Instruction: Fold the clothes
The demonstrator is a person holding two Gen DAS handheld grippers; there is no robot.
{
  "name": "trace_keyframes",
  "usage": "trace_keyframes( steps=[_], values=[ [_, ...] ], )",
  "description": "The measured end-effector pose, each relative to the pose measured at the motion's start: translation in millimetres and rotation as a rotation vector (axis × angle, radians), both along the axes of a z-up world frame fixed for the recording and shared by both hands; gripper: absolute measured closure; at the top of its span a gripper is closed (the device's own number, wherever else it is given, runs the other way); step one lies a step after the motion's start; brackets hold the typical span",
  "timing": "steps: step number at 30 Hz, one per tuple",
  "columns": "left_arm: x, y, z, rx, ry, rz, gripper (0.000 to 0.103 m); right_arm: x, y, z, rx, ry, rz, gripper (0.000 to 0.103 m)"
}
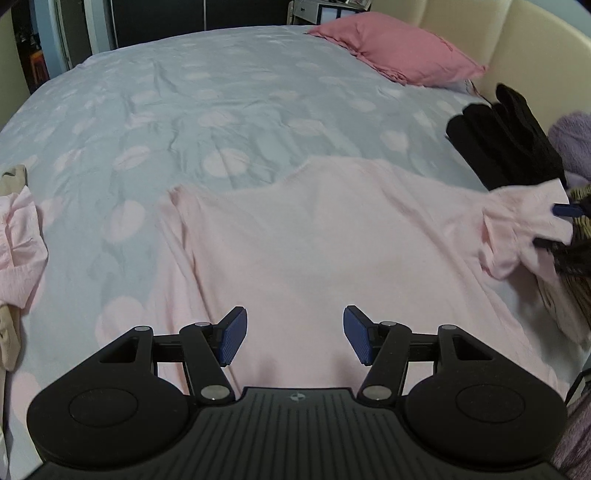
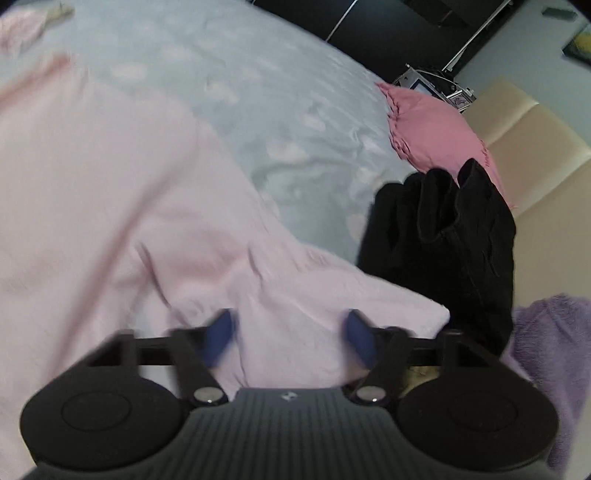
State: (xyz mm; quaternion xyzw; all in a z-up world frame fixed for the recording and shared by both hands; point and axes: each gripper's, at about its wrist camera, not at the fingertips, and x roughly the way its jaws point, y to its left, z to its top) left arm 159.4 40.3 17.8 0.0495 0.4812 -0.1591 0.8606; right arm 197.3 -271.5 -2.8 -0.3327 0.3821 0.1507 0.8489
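Both two-finger grippers hang over the bed.

From the left wrist, the left gripper (image 1: 293, 334) has its blue ribbed pads (image 1: 232, 335) spread wide with nothing between them, poised above the near hem of a pale pink long-sleeved top (image 1: 314, 240). That top lies spread flat on the grey-blue bedspread with pale round blotches (image 1: 207, 107), its body running away from the camera. Its right sleeve stretches out to the right edge, where the right gripper (image 1: 557, 225) shows only as a blue pad and dark finger at the ruffled cuff (image 1: 524, 221). Just behind the cuff sits a black folded garment (image 1: 506, 140). A dusty pink pillow (image 1: 399, 51) leans against the cream padded headboard (image 1: 517, 33). A second crumpled pink garment (image 1: 18, 232) lies at the left edge.

From the right wrist, the picture is blurred by motion. The right gripper (image 2: 290, 338) has its pads standing apart, with the pink cuff (image 2: 295, 325) bunched between them; I cannot tell whether they press on it. The black garment (image 2: 443, 240) lies just beyond, touching the cuff's edge, with a fuzzy lilac fabric (image 2: 550, 332) at the right. The pink pillow (image 2: 432, 136) lies farther back.
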Motion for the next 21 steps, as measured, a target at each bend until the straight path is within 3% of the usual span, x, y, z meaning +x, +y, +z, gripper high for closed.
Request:
trace_keyframes(
  steps=[1, 3, 9, 15, 21],
  values=[
    [-4.6, -1.0, 1.0, -0.002, -0.007, 0.000, 0.047, 1.3, -3.1, -2.2, -0.013, 0.006, -0.006, 0.086],
    [-11.6, -0.2, 3.1, -0.011, -0.011, 0.011, 0.047, 3.1, -12.7, 8.9, 0.049, 0.003, -0.039, 0.097],
    [-20.0, 8.4, 6.3, -0.072, 0.006, 0.072, 0.047, -15.5, -41.5, 76.1, 0.394, -0.051, -0.077, 0.098],
    [-25.7, 7.2, 22.0, -0.106, -0.016, 0.054, 0.047, -51.4, -34.4, 116.0, 0.684, 0.026, 0.086, 0.098],
    [-27.5, 8.7, 27.7, -0.127, -0.026, 0.068, 0.047, -101.6, 6.6, 118.1, 0.806, 0.197, 0.410, 0.098]
  ],
)
